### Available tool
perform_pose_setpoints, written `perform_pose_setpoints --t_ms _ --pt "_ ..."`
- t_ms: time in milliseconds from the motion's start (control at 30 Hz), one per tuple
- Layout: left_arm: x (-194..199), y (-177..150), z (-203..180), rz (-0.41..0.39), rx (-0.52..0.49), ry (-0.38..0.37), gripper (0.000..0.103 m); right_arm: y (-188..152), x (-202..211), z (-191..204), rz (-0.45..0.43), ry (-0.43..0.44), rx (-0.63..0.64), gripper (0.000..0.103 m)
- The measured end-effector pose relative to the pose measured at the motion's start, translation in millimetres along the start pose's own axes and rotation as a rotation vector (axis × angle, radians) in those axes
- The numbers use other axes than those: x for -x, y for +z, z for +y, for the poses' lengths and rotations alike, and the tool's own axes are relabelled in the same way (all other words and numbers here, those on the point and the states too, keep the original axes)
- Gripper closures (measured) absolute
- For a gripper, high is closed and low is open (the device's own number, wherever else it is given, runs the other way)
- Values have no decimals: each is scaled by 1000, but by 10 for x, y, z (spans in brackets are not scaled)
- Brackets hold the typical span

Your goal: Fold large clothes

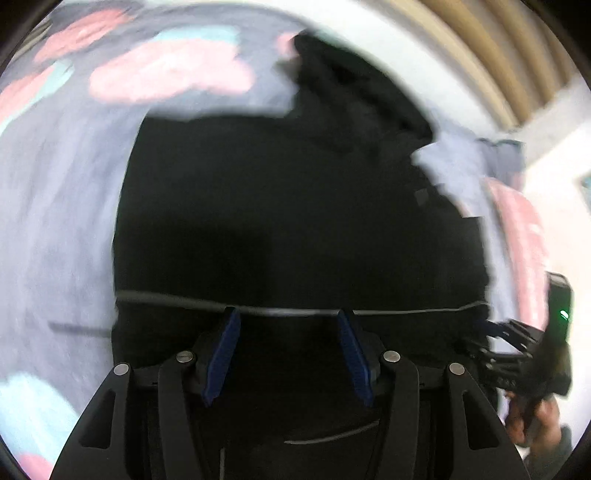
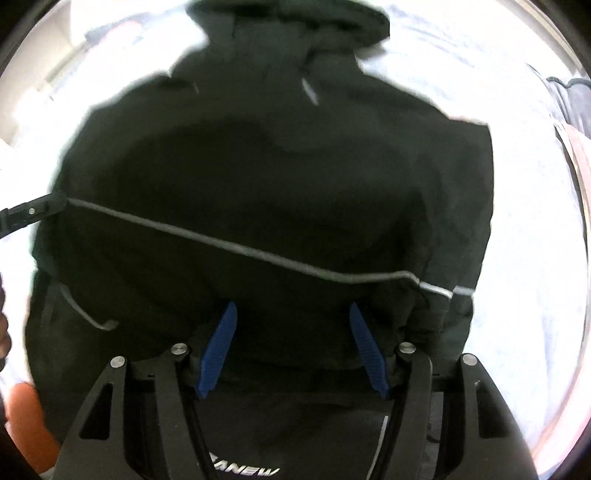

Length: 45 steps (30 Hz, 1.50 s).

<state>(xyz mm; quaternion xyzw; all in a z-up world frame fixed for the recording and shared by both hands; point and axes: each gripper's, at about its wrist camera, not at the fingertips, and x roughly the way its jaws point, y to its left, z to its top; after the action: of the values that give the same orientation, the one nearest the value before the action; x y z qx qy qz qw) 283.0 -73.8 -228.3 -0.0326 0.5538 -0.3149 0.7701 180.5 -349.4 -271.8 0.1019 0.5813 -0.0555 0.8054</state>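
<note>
A black hooded jacket (image 1: 277, 203) lies spread on a bed, with its hood (image 2: 295, 26) at the far end in the right wrist view. A thin grey stripe (image 2: 221, 240) runs across the jacket (image 2: 295, 184). My left gripper (image 1: 287, 312) hangs over the jacket with its blue pads apart and their tips at the stripe (image 1: 166, 297). Nothing is pinched between them. My right gripper (image 2: 293, 305) is also open just above the black cloth near the stripe. Each view shows the other gripper at one end of the stripe: the right gripper (image 1: 491, 332) and the left gripper (image 2: 55, 203).
The bedsheet (image 1: 55, 203) is pale lilac with pink and turquoise flowers and surrounds the jacket on all sides (image 2: 535, 258). A hand (image 1: 543, 421) holds the right gripper's body. A slatted wall (image 1: 498, 55) rises beyond the bed. Something orange (image 2: 26, 417) shows at the lower left.
</note>
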Motion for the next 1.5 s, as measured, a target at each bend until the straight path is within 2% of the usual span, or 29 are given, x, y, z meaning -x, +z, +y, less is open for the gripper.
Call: perform_pose_setpoints --t_ms 67,100,200,267,367,467,533,633,667,700,733,767,800,867,900,967,1000,1033,1067,1100,1133,1167,1233,1300,1333,1433,1467,1500 --pt "228 208 -57 -93 -22 -19 47 135 238 -138 -84 59 -34 37" --pt "308 372 -66 -141 -21 -20 47 223 319 -217 -125 62 -53 37" --pt "253 899 -22 -196 -12 -29 47 603 407 -503 -227 30 -131 37" --pt "109 1275 -35 -218 -14 4 47 900 417 -607 -278 15 -183 37" --pt "-148 1822 -51 -230 10 -27 47 1523 353 -848 -342 60 -257 36" --pt "-424 2203 -94 -220 20 -20 47 2008 237 -954 -366 51 -277 36" --pt "-610 2401 -89 -177 25 -21 47 2211 71 -983 -357 38 -278 36" --pt "-883 2511 -133 -124 8 -32 47 2454 -230 -1054 -319 50 -292 36" --pt "-997 2534 -132 -115 3 -3 47 2473 -284 -1098 -306 42 -299 36" --pt "-1155 2599 -130 -96 0 51 47 2596 -461 -1119 -268 33 -304 42" --pt "-1233 2633 -104 -83 4 75 47 2629 -566 -1157 -236 45 -301 53" --pt "-1323 2672 -46 -72 23 103 47 2696 -721 -1167 -187 72 -288 84" --pt "-1360 2705 30 -79 53 121 47 2714 -782 -1178 -166 65 -279 90" --pt "-1164 2711 268 -172 144 72 62 2627 -562 -1254 -258 99 -256 95" --pt "-1034 2685 388 -207 196 15 62 2565 -441 -1280 -303 119 -248 95" --pt "-795 2555 646 -245 301 -154 62 2380 -241 -1343 -386 185 -240 95" --pt "-780 2480 679 -244 295 -150 62 2349 -275 -1333 -386 182 -237 95" --pt "-821 2442 678 -229 286 -122 61 2342 -444 -1282 -342 134 -217 95" --pt "-975 2383 712 -175 288 -72 61 2357 -655 -1248 -281 93 -205 96" --pt "-1146 2333 760 -111 299 -46 61 2364 -883 -1263 -217 92 -218 95" --pt "-1327 2264 841 -57 322 -41 60 2364 -1101 -1305 -157 141 -250 95" --pt "-1418 2186 904 -70 317 -61 60 2353 -1199 -1349 -137 173 -285 95" --pt "-1380 2193 875 -81 284 -67 59 2365 -1170 -1407 -145 196 -316 89" --pt "-1257 2224 785 -82 216 -55 59 2359 -1079 -1441 -135 190 -328 67" --pt "-1173 2233 742 -93 169 -39 60 2342 -982 -1458 -134 172 -323 63" --pt "-755 2134 615 -129 32 29 59 2260 -604 -1473 -210 188 -285 56" --pt "-648 2125 620 -142 8 36 59 2250 -460 -1466 -246 194 -275 50" --pt "-502 2153 595 -171 -13 52 59 2259 -320 -1448 -286 193 -266 38"
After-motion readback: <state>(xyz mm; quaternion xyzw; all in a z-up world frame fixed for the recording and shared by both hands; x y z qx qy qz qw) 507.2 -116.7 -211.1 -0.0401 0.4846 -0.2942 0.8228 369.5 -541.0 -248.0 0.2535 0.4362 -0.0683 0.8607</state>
